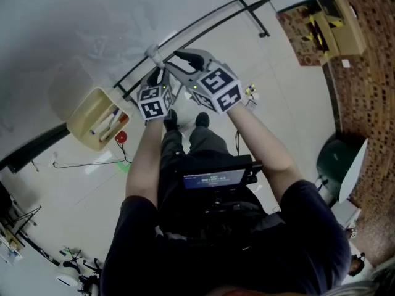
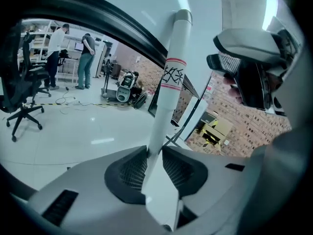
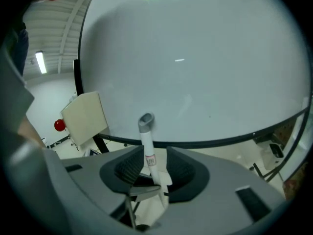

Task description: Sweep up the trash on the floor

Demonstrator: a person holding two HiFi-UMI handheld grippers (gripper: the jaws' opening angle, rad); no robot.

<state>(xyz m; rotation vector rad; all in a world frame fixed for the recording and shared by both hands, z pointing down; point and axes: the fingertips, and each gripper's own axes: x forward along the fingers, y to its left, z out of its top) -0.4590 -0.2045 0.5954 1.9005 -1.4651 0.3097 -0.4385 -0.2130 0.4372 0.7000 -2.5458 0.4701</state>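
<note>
The person stands facing a big whiteboard [image 3: 195, 58] that fills everything from nine to twelve o'clock. Both arms are stretched straight ahead, and the two grippers meet at twelve o'clock, just beyond the black shoes [image 1: 171, 119].

The task's thing I can make out is a white handle [image 2: 172, 77] with a grey tip and a small printed label. It rises between the grippers, close to the whiteboard's dark lower rail. What is at its lower end I cannot tell.

The left gripper [image 2: 155, 154] pinches this handle, with both ribbed pads pressed against its sides. The right gripper [image 3: 150, 156] also has the handle between its jaws. They are spread, though, and a gap shows on each side of the handle, so the pads do not press it.

At ten o'clock on the pale floor [image 1: 290, 91] a beige box [image 1: 92, 121] holds a few pens, and a red ball [image 1: 121, 137] sits just beside it. Cardboard boxes [image 1: 338, 24] lie far off at two o'clock on a brick-patterned surface. A small lit screen [image 1: 213, 179] hangs at the person's chest.
</note>
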